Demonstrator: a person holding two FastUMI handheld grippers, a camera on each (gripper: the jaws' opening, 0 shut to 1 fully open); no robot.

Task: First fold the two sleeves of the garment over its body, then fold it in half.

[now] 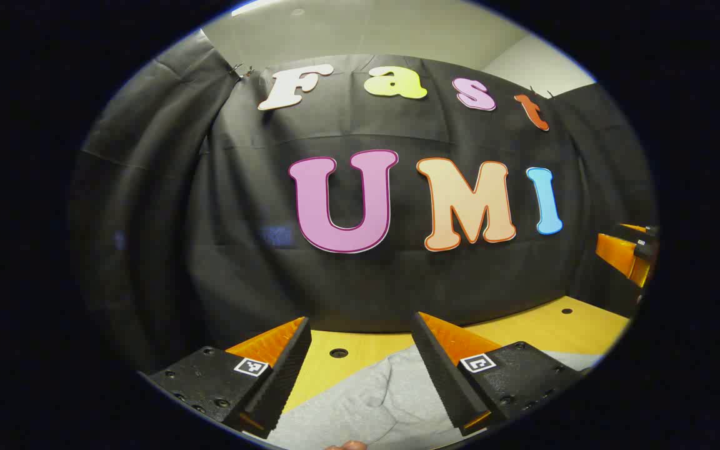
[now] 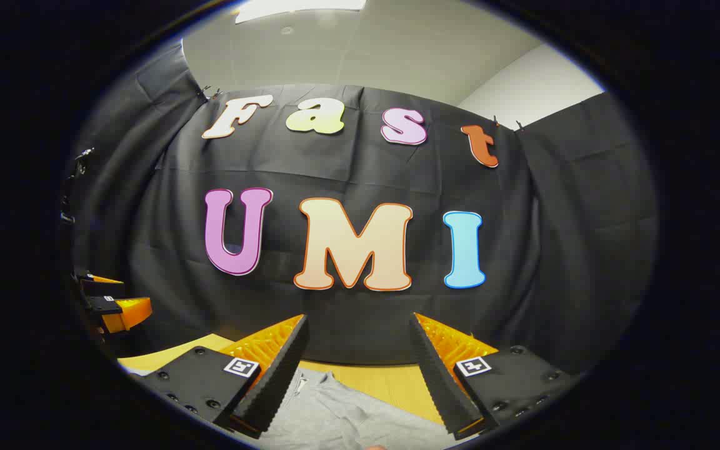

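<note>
Above the garment [image 1: 366,400], both grippers' fingers [image 1: 285,369] spread, empty.

No readable text; square coded markers [image 1: 251,367] on claw fingers, undecipherable.

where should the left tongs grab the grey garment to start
Judging from the little that shows, take an outer edge of the grey garment, coming down from above. It lies flat and wrinkled on the yellow table, below the open left tongs. The sleeves cannot be made out here.
</note>
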